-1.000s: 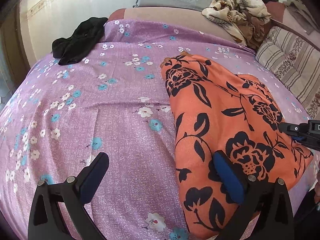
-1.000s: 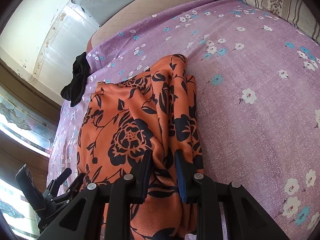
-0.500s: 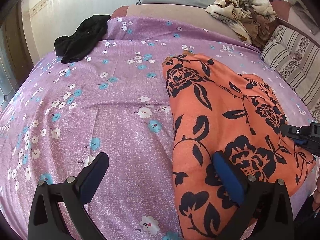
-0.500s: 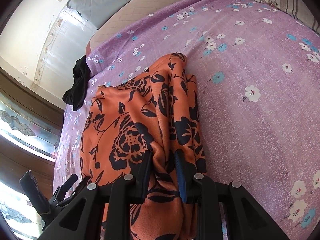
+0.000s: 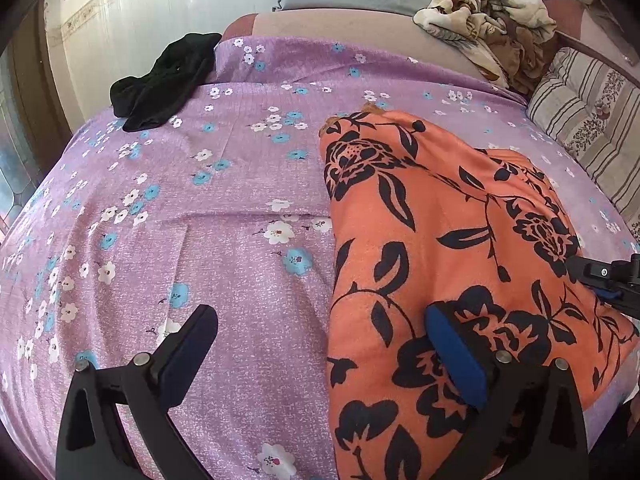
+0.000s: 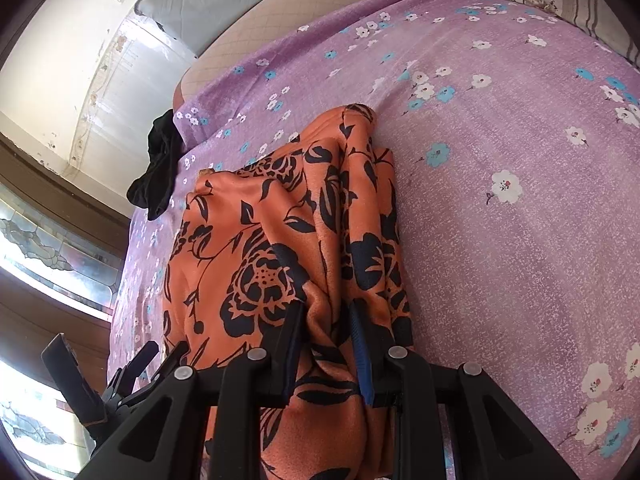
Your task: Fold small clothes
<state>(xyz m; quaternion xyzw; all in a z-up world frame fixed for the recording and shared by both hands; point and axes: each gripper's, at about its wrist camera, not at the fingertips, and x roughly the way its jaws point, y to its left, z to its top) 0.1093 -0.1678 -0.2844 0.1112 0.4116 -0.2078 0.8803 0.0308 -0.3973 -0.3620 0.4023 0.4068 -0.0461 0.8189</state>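
Orange floral garment [image 5: 440,232] lies right of centre on purple bed sheet [image 5: 200,208], apparently folded lengthwise. Right hand-held gripper [image 6: 326,344] clenched on bunched near edge. Left hand-held gripper [image 5: 320,344] spread wide, grasping nothing. Further folds likely remain. Black garment [image 5: 164,80], upper left, unfolded.

The orange black-flowered cloth garment [image 5: 440,240] lies on the purple floral bedsheet [image 5: 200,240], right of centre. A crumpled black cloth [image 5: 160,84] sits on the bed's far left corner; a striped pillow [image 5: 588,120] lies at the far right.
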